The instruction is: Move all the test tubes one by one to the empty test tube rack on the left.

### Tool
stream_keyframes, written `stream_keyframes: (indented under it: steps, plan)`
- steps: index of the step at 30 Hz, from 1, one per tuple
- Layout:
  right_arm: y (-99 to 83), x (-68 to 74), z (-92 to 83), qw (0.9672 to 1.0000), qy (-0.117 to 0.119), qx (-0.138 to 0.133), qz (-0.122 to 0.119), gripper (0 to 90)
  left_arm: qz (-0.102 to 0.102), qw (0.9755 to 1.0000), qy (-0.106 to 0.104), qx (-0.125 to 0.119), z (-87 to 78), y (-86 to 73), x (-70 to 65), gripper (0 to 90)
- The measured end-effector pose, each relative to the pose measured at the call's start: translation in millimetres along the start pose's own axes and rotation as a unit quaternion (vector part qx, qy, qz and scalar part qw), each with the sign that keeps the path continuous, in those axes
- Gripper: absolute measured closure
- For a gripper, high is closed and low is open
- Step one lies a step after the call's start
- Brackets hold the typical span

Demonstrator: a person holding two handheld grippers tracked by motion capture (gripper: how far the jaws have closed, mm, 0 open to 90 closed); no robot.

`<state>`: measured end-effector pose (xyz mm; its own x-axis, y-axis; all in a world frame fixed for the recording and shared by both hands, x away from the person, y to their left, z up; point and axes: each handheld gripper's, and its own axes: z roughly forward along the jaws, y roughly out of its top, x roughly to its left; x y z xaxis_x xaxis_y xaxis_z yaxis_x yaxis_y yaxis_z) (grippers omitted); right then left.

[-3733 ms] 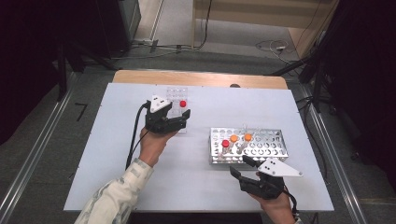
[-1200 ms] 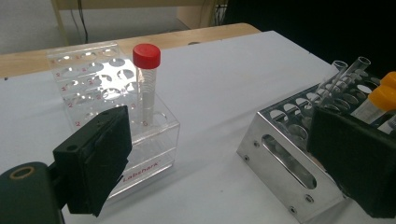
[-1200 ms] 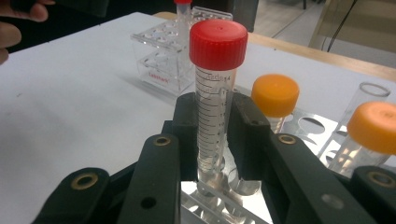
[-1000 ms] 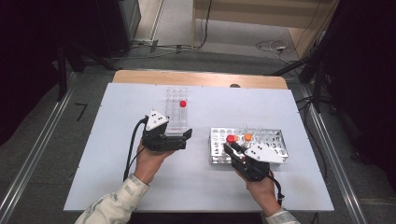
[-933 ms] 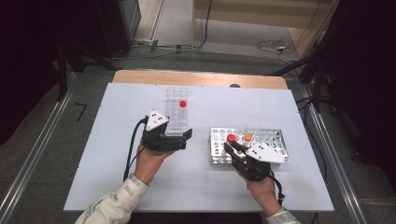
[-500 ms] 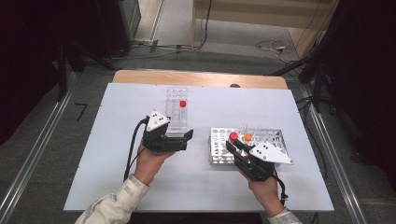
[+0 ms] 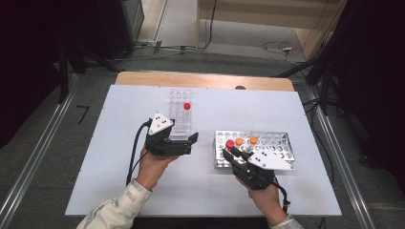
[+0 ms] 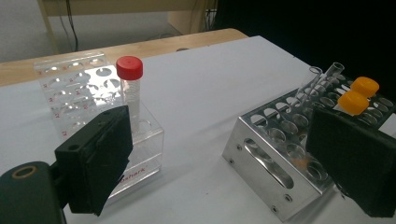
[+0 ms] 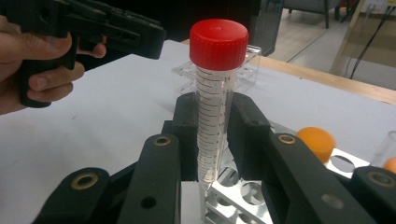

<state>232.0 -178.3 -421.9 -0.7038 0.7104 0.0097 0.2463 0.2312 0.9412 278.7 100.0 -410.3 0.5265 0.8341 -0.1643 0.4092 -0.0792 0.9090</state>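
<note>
My right gripper [image 9: 212, 135] is shut on a red-capped graduated tube [image 9: 212, 93], which it holds upright with its tip just above the holes of the metal rack [image 9: 243, 196]. From above, that tube [image 7: 230, 143] is at the near-left corner of the metal rack [image 7: 274, 140], with the right gripper [image 7: 232, 151] below it. Two orange-capped tubes [image 7: 239, 141] [image 7: 254, 140] stand in this rack. My left gripper [image 7: 190, 142] is open by the near end of the clear plastic rack [image 7: 180, 114]. Another red-capped tube [image 8: 130, 88] stands in that rack.
Clear uncapped tubes [image 8: 322, 79] lean in the metal rack's [image 8: 275, 168] far rows beside the orange caps [image 8: 352, 102]. The white table [image 7: 119, 167] ends in a wooden strip [image 7: 205, 80] at the back. Cables trail from both grippers.
The left gripper drew back from the clear rack towards the person. The right gripper came up to the metal rack and took hold of the red-capped tube; over the last second it barely shifted.
</note>
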Motion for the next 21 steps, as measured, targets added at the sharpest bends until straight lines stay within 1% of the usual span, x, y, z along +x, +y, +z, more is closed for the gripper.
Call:
stream_keyframes:
  steps: [5, 12, 17, 21]
  plan:
    - [-0.3, 6.7, 6.0, 0.9999, 0.014, 0.004, -0.002, 71.3, -0.001, 1.0, -0.002, -0.001, -0.6, 0.4, -0.5, 7.9]
    - [-2.5, 13.1, 16.5, 0.9995, 0.025, 0.016, -0.006, 71.3, 0.001, 1.0, -0.007, -0.003, -3.1, 1.5, -2.6, 7.9]
    - [-6.7, 15.0, 28.3, 0.9991, 0.028, 0.03, -0.005, 71.4, 0.004, 0.9998, -0.016, -0.008, -7.0, 3.9, -5.9, 8.0]
    - [-9.7, 14.7, 37.8, 0.9989, 0.025, 0.04, -0.005, 71.3, 0.007, 0.9996, -0.026, -0.012, -10.1, 5.3, -10.8, 9.4]
